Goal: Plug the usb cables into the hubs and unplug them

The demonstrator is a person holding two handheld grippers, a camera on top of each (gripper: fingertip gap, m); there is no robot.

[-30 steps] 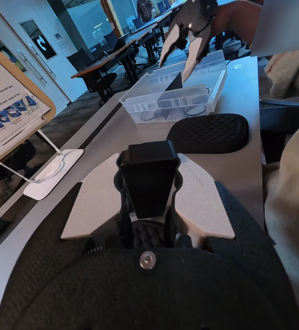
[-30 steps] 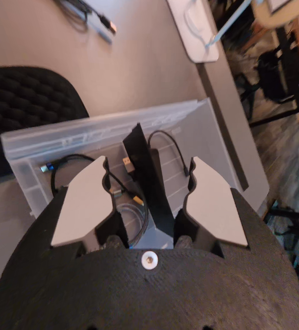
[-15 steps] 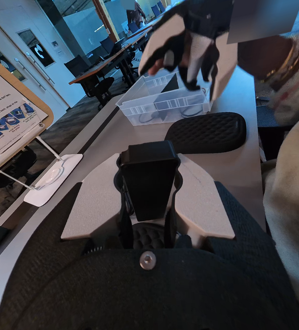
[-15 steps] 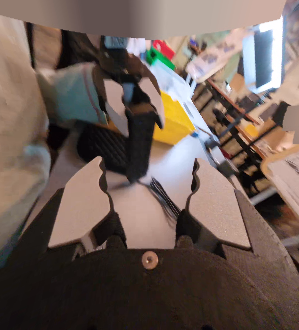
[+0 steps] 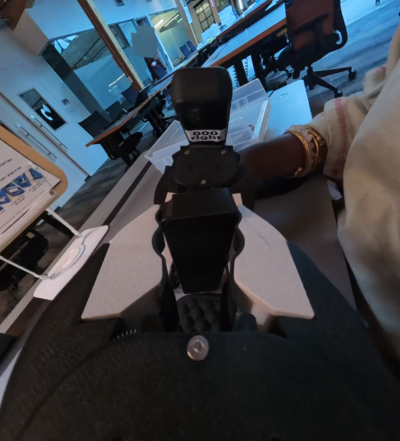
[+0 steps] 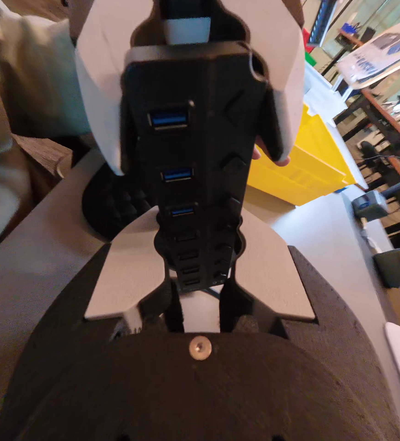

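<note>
A black USB hub (image 6: 189, 148) with blue ports down one face is held in the air between both grippers. My left gripper (image 5: 199, 214) is shut on one end of the hub (image 5: 199, 243). In the right wrist view it shows at the top (image 6: 199, 162), facing me. My right gripper (image 6: 199, 229) is shut on the hub's other end, with the fingers (image 6: 132, 262) pressed to its sides. The right gripper's black body (image 5: 203, 164) faces the left wrist view, just beyond the hub. No cable is plugged into the ports that show.
A clear plastic tray (image 5: 249, 114) stands behind on the grey table (image 5: 289, 226). A black padded mat (image 6: 113, 210) lies below the hub. A yellow bin (image 6: 301, 171) stands at the right. An instruction board on a stand (image 5: 15, 191) is at the left. A sleeved arm (image 5: 373, 191) is at the right. Tip to tip, the grippers are about 7 centimetres apart.
My right gripper swung away from above the tray, came round to face the left gripper, and closed on the hub's free end. The left gripper kept its hold on the hub.
</note>
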